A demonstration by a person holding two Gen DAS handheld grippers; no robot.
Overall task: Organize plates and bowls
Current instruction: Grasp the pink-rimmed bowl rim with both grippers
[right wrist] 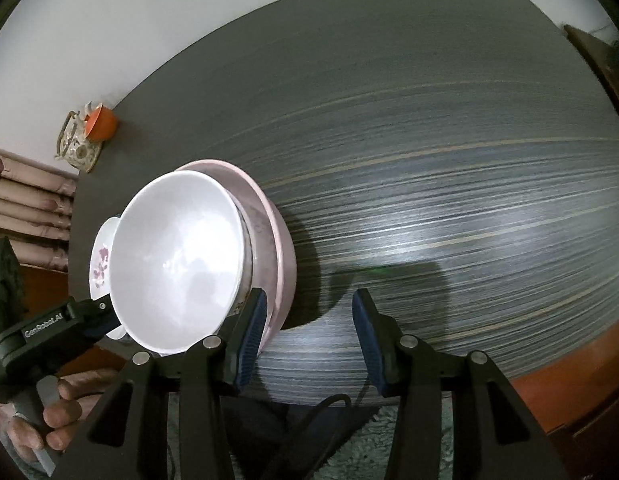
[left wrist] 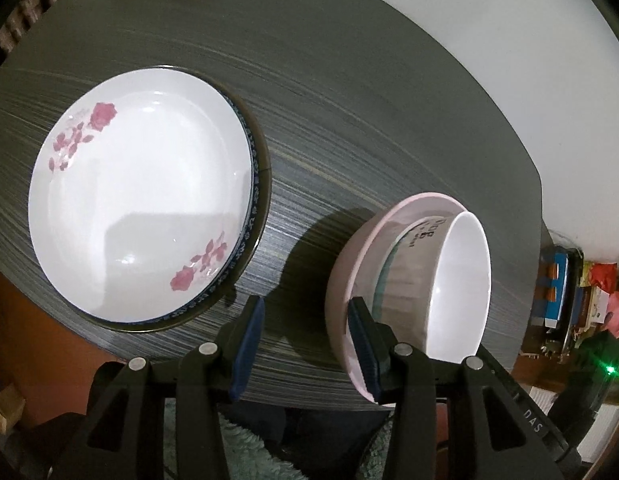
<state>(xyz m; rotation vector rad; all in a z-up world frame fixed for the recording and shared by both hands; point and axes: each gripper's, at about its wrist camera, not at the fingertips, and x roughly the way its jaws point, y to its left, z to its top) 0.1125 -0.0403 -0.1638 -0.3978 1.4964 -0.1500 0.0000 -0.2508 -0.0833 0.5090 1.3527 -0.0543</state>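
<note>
On the dark striped table (left wrist: 349,120) lies a white plate with pink flowers (left wrist: 141,216), stacked on a blue-rimmed plate (left wrist: 255,208). To its right sits a nest of bowls: a pink bowl (left wrist: 341,280) outermost, a bowl with printed letters (left wrist: 413,264) in it, and a white bowl (left wrist: 461,280) innermost. My left gripper (left wrist: 305,344) is open over bare table between plates and bowls, its right finger against the pink bowl's rim. My right gripper (right wrist: 309,336) is open on the other side, its left finger beside the pink bowl (right wrist: 283,264). Nothing is between either pair of fingers.
An orange cup (right wrist: 103,122) and a patterned holder (right wrist: 75,146) stand at the table's far corner. A person's hand (right wrist: 65,404) holds the left gripper (right wrist: 97,312) by the white bowl (right wrist: 177,264). Cluttered shelves (left wrist: 557,292) lie past the table edge. The wide tabletop (right wrist: 449,200) stretches right.
</note>
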